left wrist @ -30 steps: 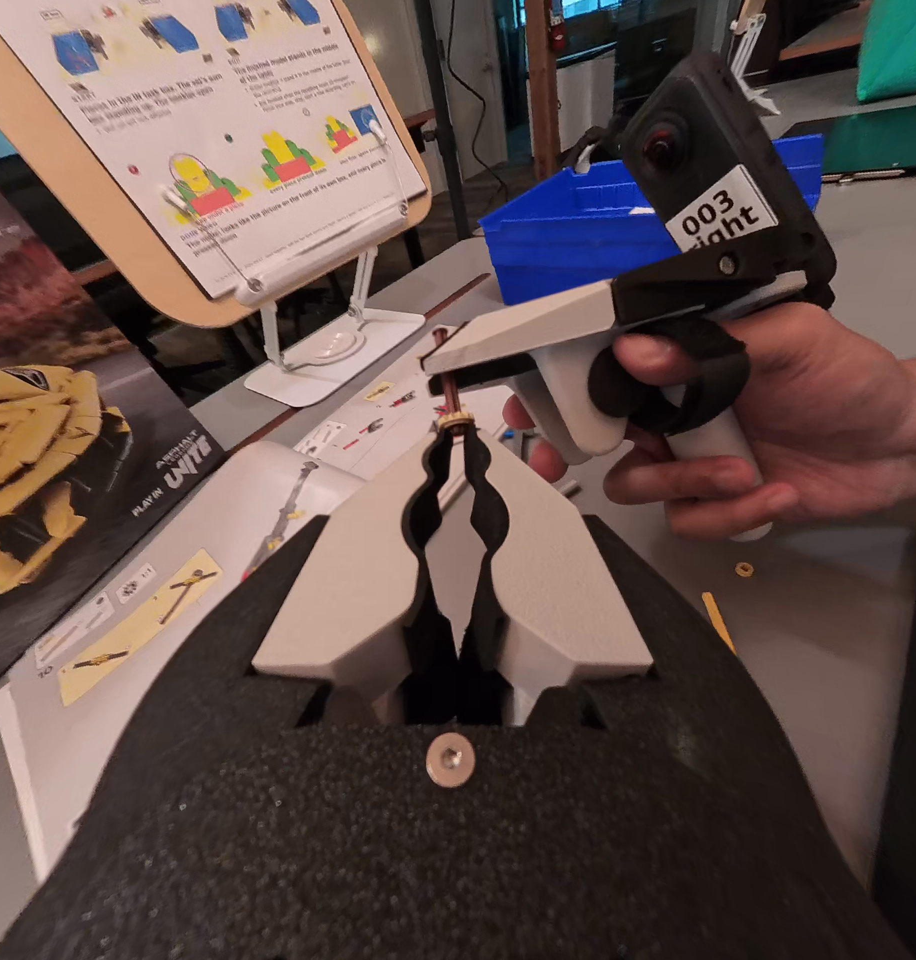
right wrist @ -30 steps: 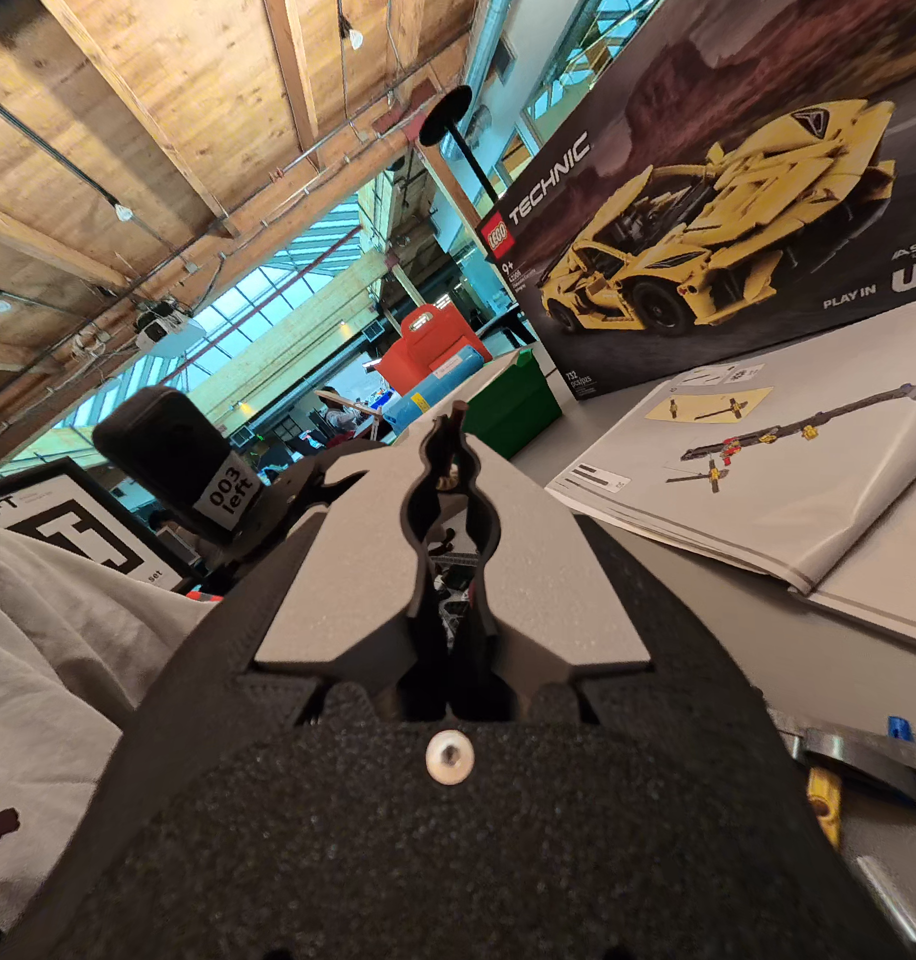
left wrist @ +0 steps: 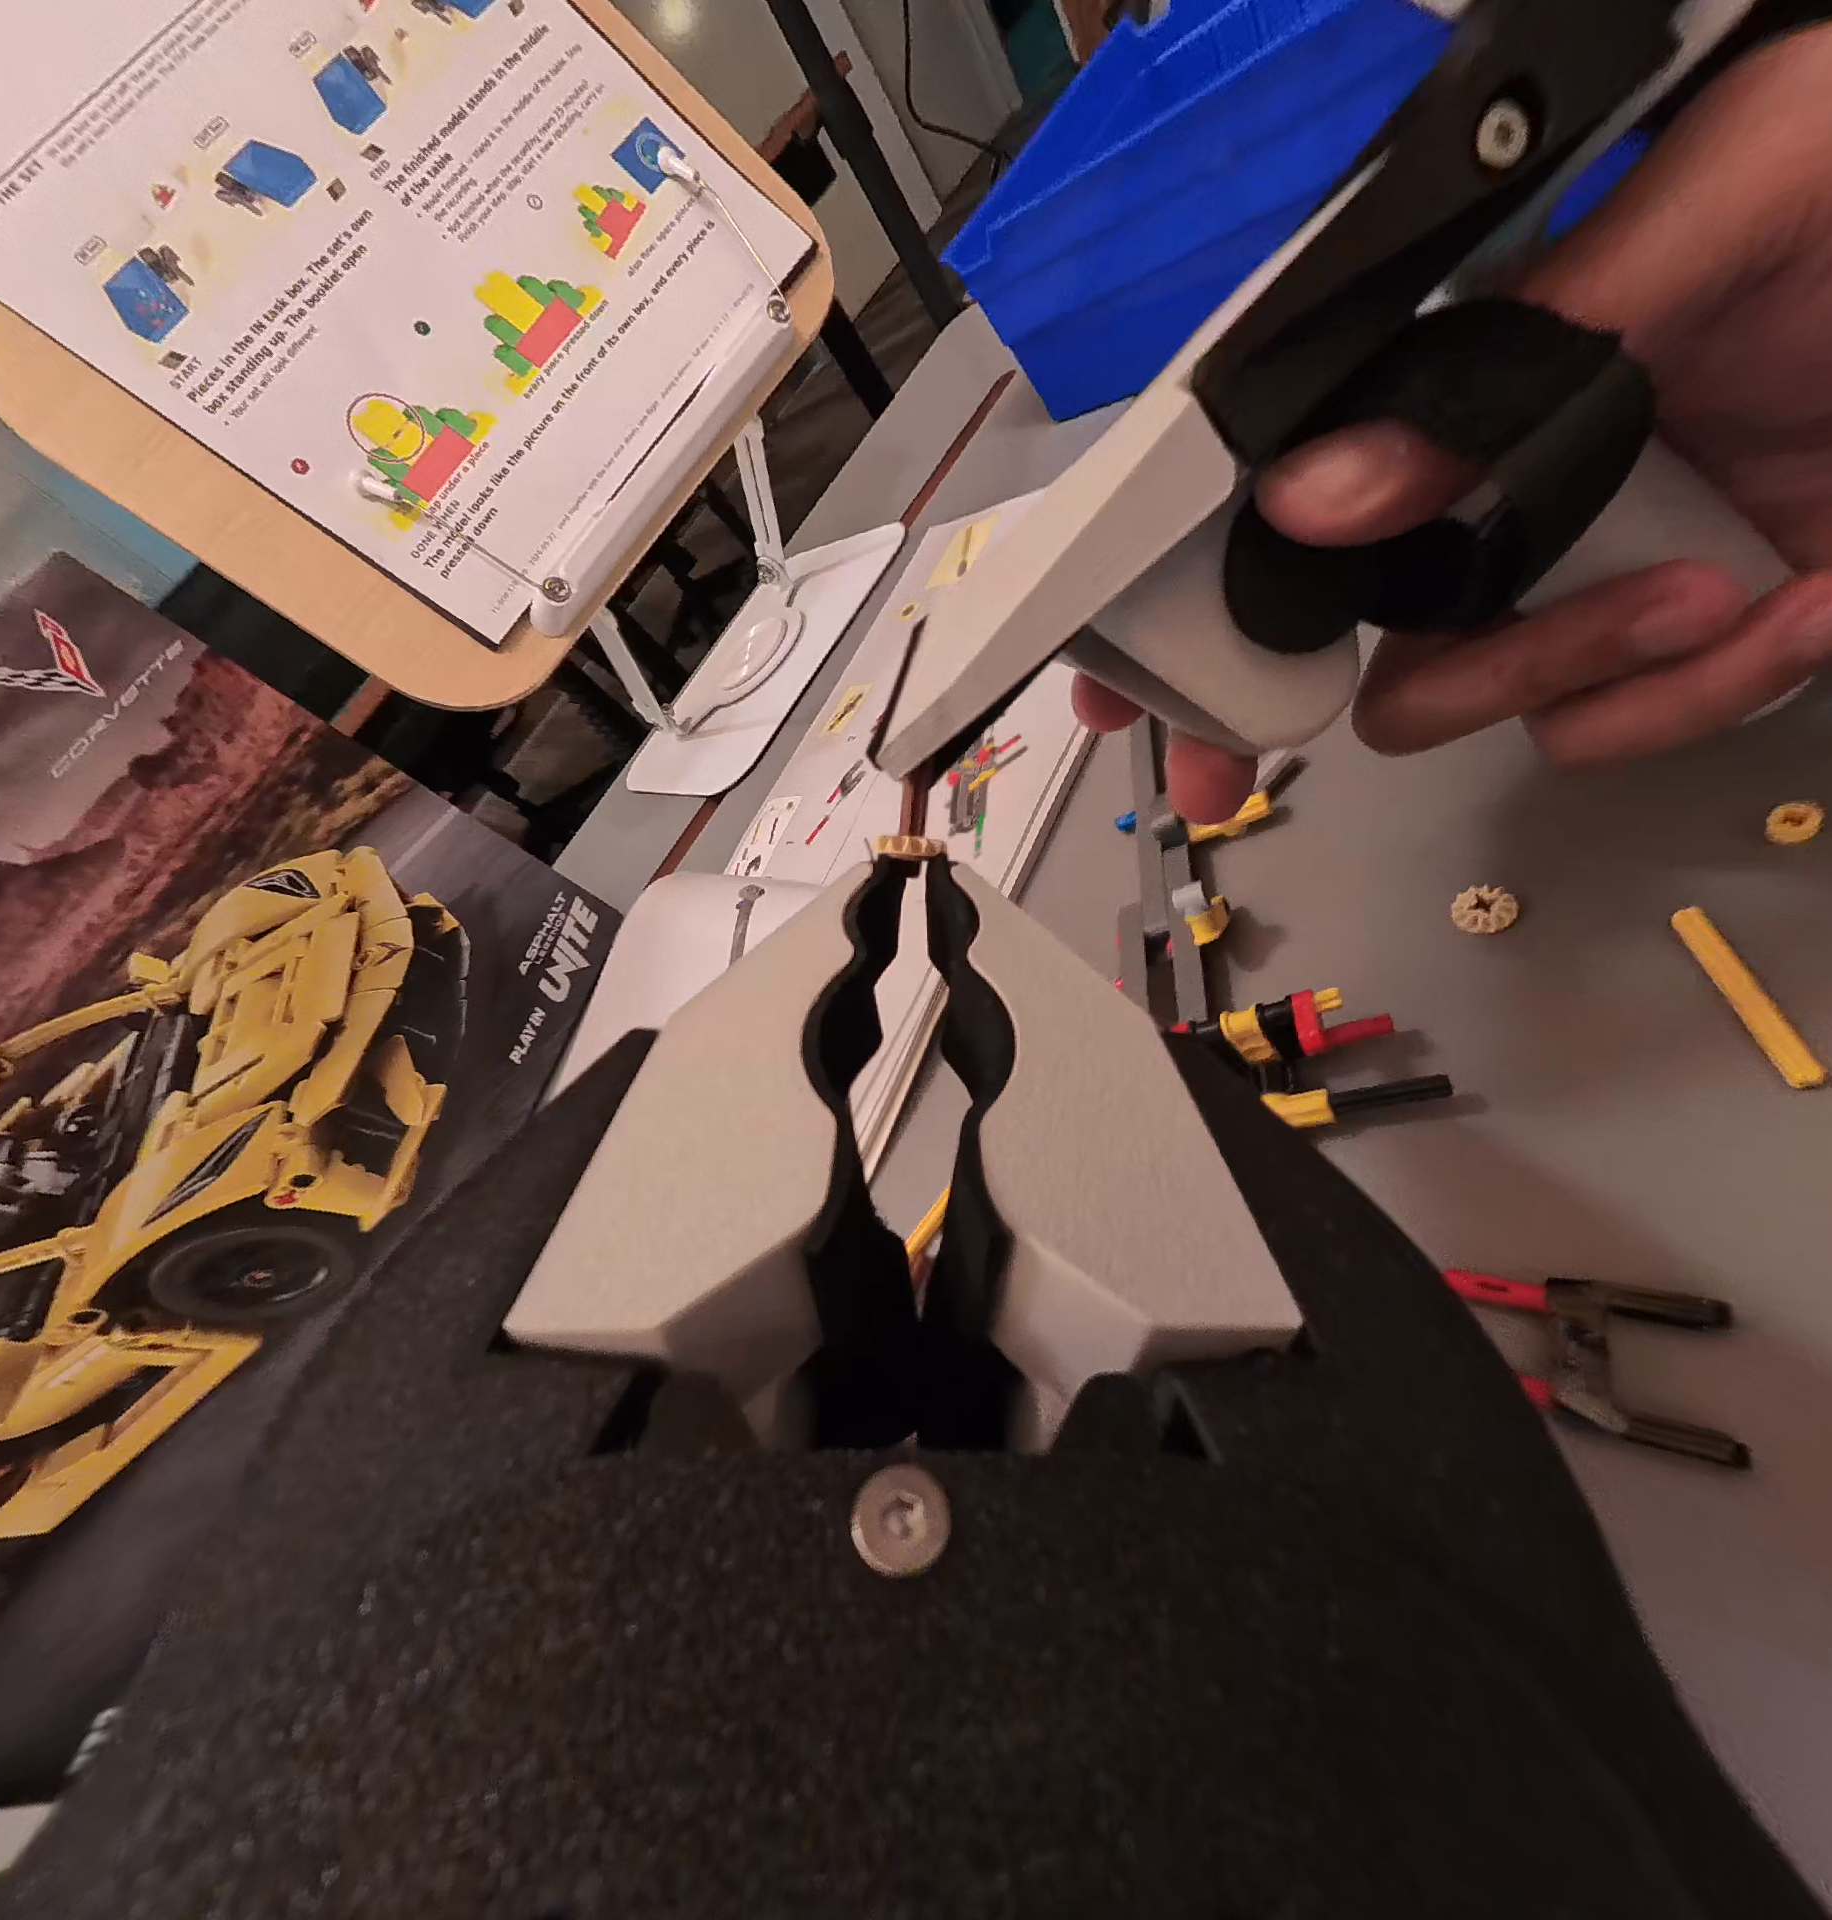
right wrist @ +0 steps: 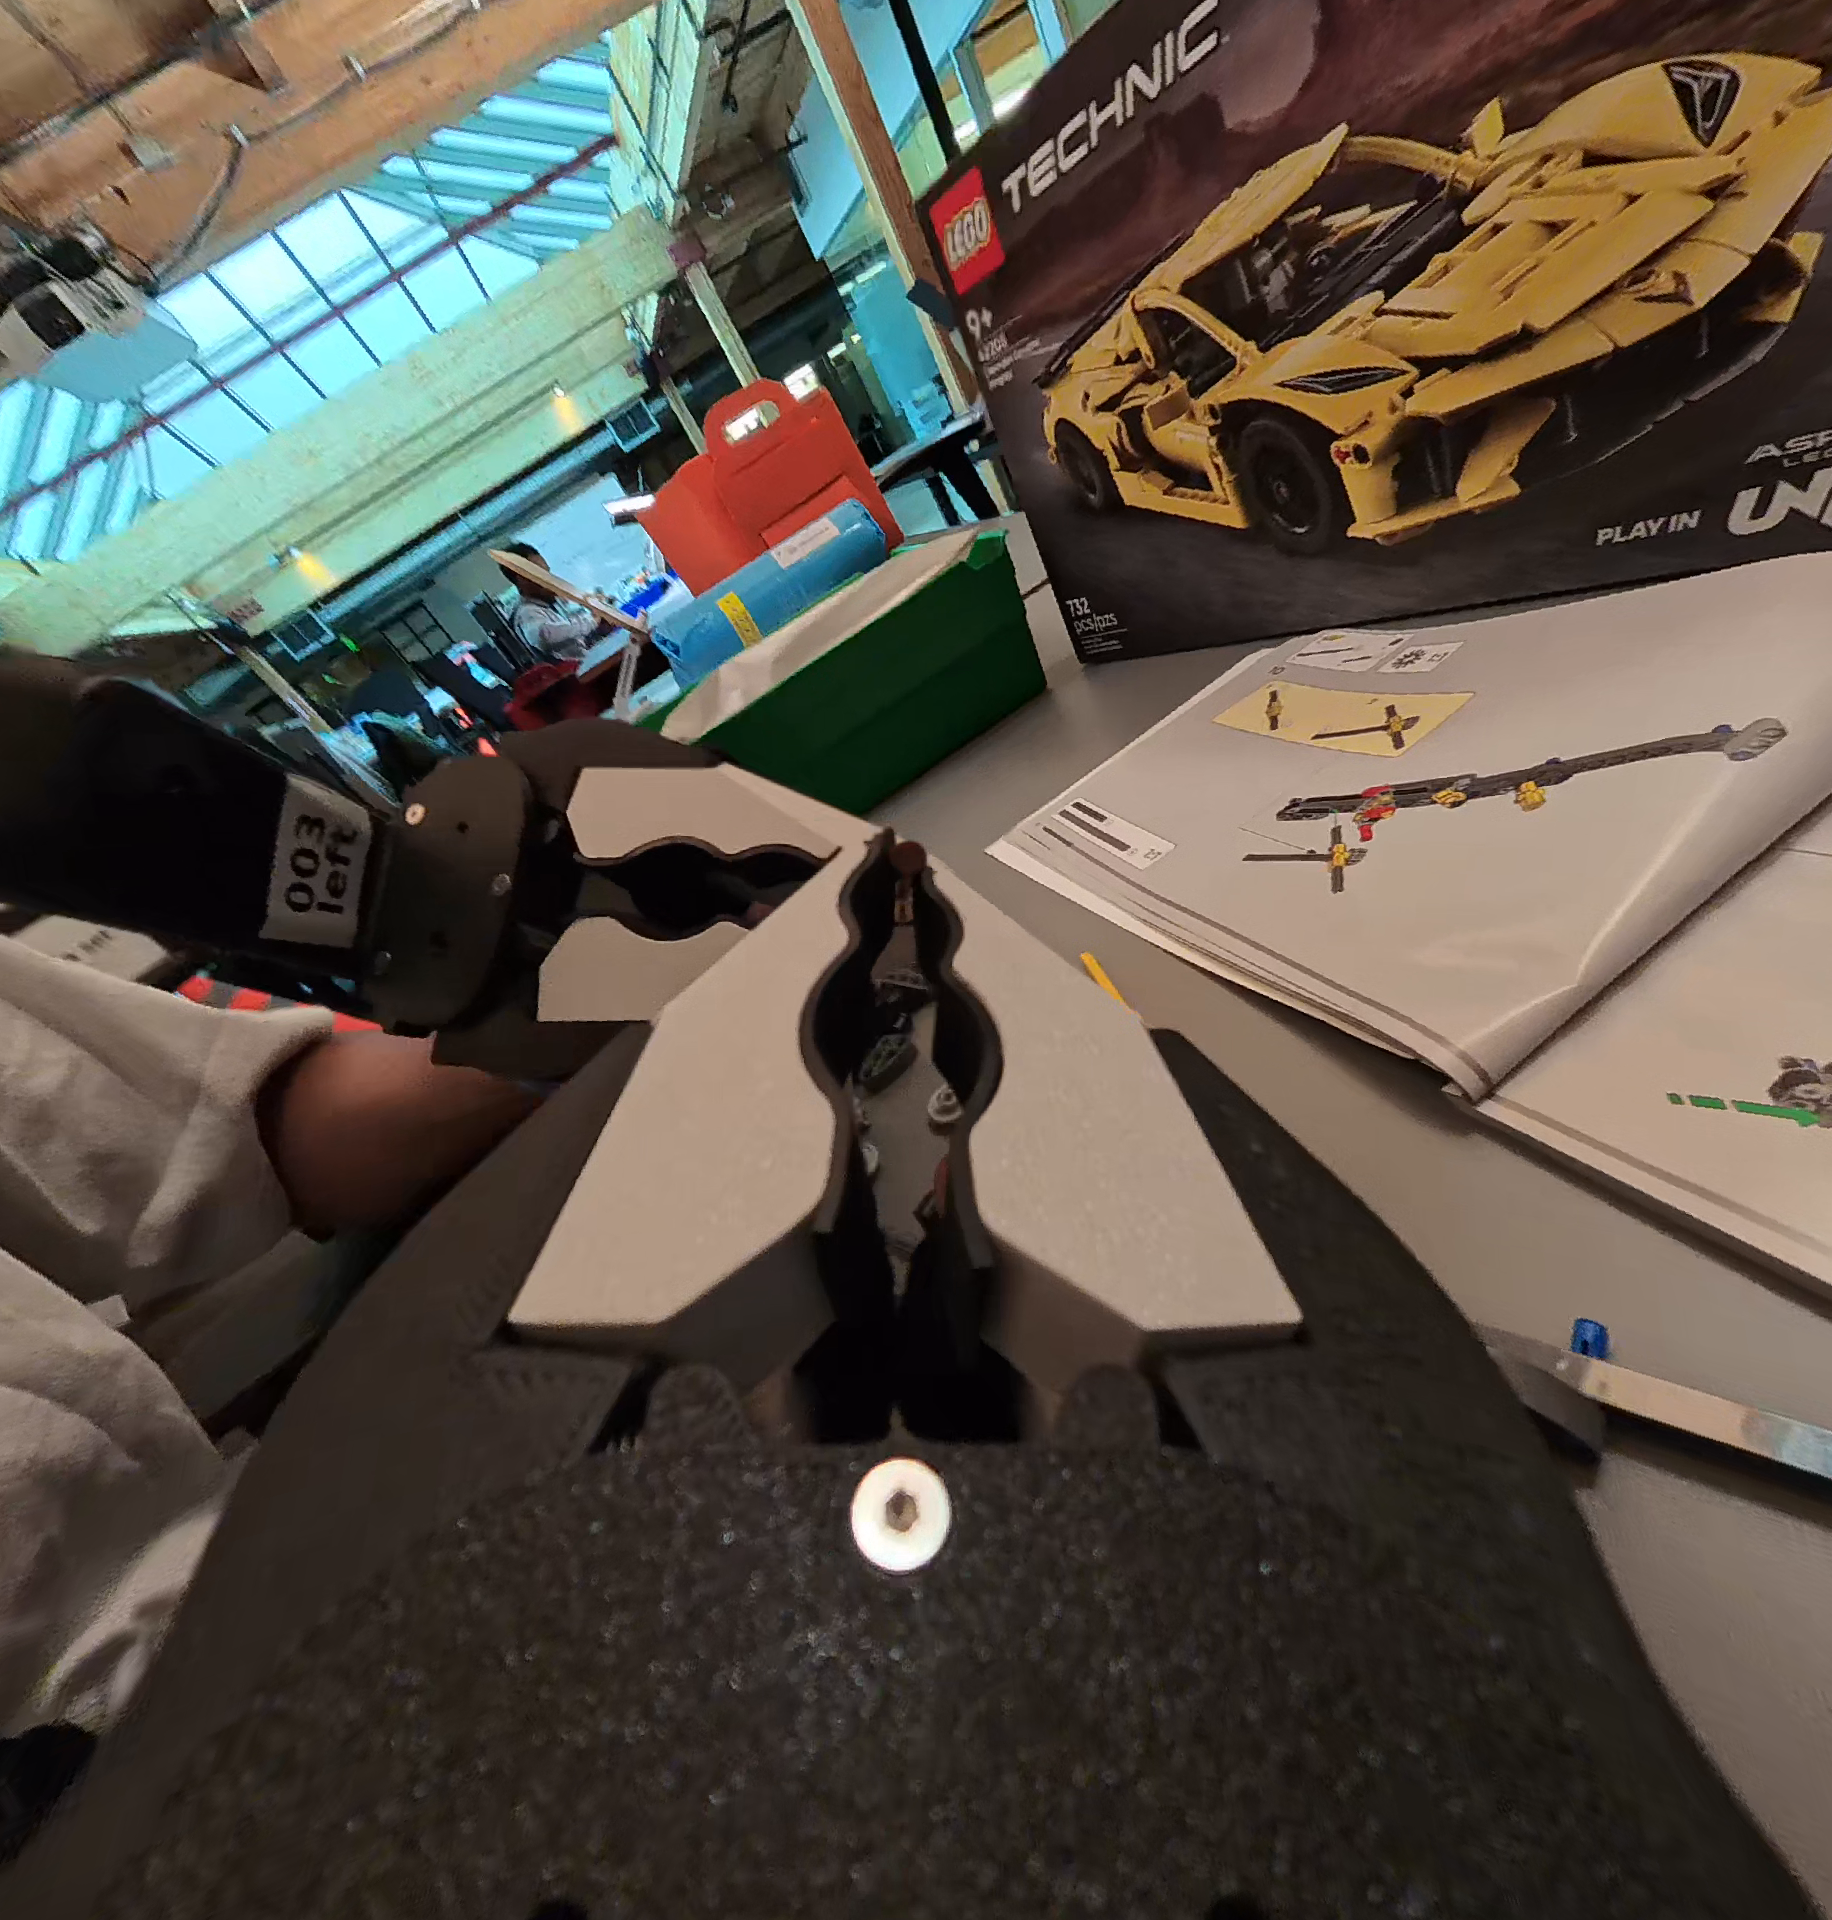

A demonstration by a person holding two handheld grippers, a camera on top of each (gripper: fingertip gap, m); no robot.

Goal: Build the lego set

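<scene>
Both tongs meet tip to tip over the table [left wrist: 1514, 1195], working the same little piece. The left tongs [left wrist: 909, 868] point forward and slightly down, their tips pinched nearly together on a small tan gear [left wrist: 909, 846] that sits on a dark brown axle [left wrist: 913, 800]. The right tongs [left wrist: 896, 753] come in from the upper right, held in a hand [left wrist: 1670, 499] with fingers wrapped round the grey handle and a black strap over one finger, and they're clamped on the upper part of that same axle. From the right wrist view the right tongs [right wrist: 896, 883] show only a thin gap, with the axle's round end [right wrist: 907, 854] poking out at the tips, and the left tongs [right wrist: 787, 883] cross in from the left, level with the table.

Compared to a second ago, the left camera has tilted down and rolled a bit, so loose parts now show on the table to the right: a yellow beam [left wrist: 1748, 997], a tan gear [left wrist: 1483, 909], a yellow bush [left wrist: 1793, 821], and a grey, yellow and red sub-assembly [left wrist: 1203, 966]. The right hand looks much closer and bigger. The right view has dropped too, with less ceiling and more of the open instruction booklet [right wrist: 1463, 883] and the set's box [right wrist: 1411, 312]. The grip on the axle hasn't changed.
</scene>
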